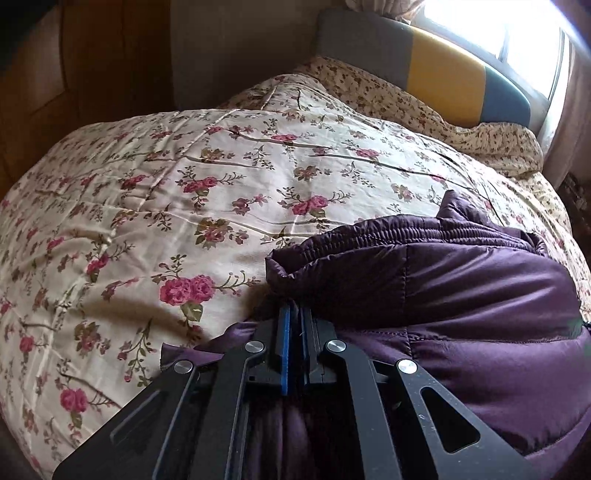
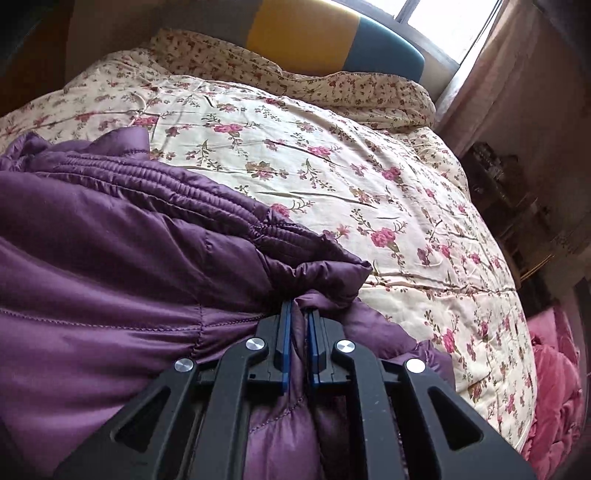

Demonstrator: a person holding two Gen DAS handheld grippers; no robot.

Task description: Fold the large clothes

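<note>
**Both tools clamped on purple quilted garment over floral bed**

A purple quilted garment (image 1: 461,295) lay bunched on a bed covered by a cream quilt (image 1: 166,192) printed with pink roses, its gathered, elasticated band running across the top of the heap. The left tool (image 1: 295,317) was clenched on the garment's left end, its blue-padded fingers (image 1: 284,332) pressed together on a fold of the purple cloth. The right tool (image 2: 299,314) gripped the garment's right end, a ridge of fabric pinched between its blue pads (image 2: 286,328). From the left view the garment filled the lower right of the frame; from the right view the purple quilted garment (image 2: 110,258) filled the lower left, with bare quilt stretching beyond it toward the head of the bed. There, a second cover with a finer flower print (image 2: 295,70) lay rumpled against a headboard (image 2: 303,33) panelled in grey, yellow and blue. Behind it stood a bright window (image 2: 443,22) with a pale curtain (image 2: 517,92). Pink bedding (image 2: 550,376) showed off the bed's right edge.
</note>
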